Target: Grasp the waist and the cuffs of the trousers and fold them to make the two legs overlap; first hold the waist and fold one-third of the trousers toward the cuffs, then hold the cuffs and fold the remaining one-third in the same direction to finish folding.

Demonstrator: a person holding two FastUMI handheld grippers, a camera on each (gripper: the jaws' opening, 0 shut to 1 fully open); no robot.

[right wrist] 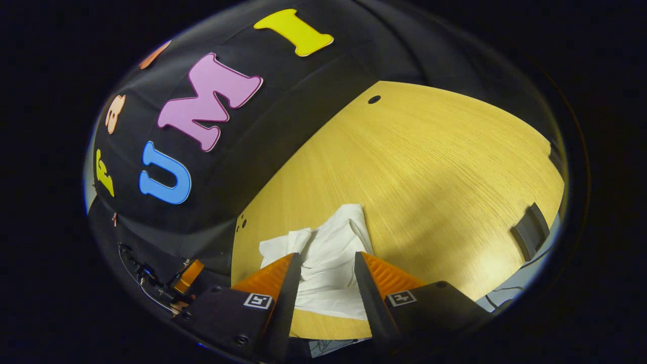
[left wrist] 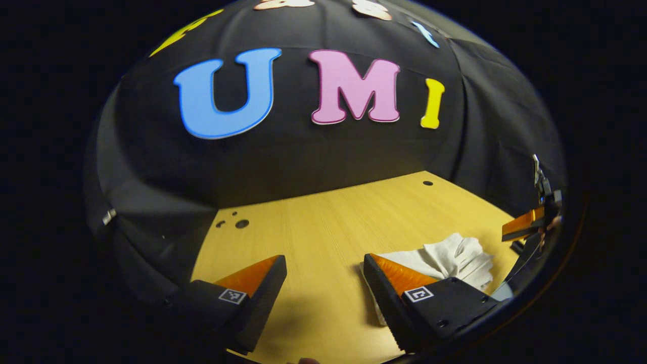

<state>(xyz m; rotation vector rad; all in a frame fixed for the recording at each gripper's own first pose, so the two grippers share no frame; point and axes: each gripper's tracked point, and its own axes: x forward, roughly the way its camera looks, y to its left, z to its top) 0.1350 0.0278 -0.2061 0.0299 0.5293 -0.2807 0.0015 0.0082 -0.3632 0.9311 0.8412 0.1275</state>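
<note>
The white trousers [left wrist: 450, 260] lie crumpled in a small heap on the wooden table [left wrist: 323, 222]. In the left gripper view my left gripper [left wrist: 323, 260] is open, its fingers wide apart over bare wood, and the heap lies just beyond its right finger. The right gripper [left wrist: 530, 222] shows at the far right edge, past the heap. In the right gripper view my right gripper [right wrist: 327, 257] is open and hovers over the trousers [right wrist: 328, 253]. The cloth shows in the gap, with neither finger pressing on it. The left gripper [right wrist: 187, 275] sits off to the lower left.
The table [right wrist: 429, 162] stretches away bare behind the heap toward the black cloth wall. Small holes [left wrist: 241, 223] mark its far left corner and one hole [right wrist: 374, 99] the far side. A dark bracket [right wrist: 528, 230] sits at the table's right edge.
</note>
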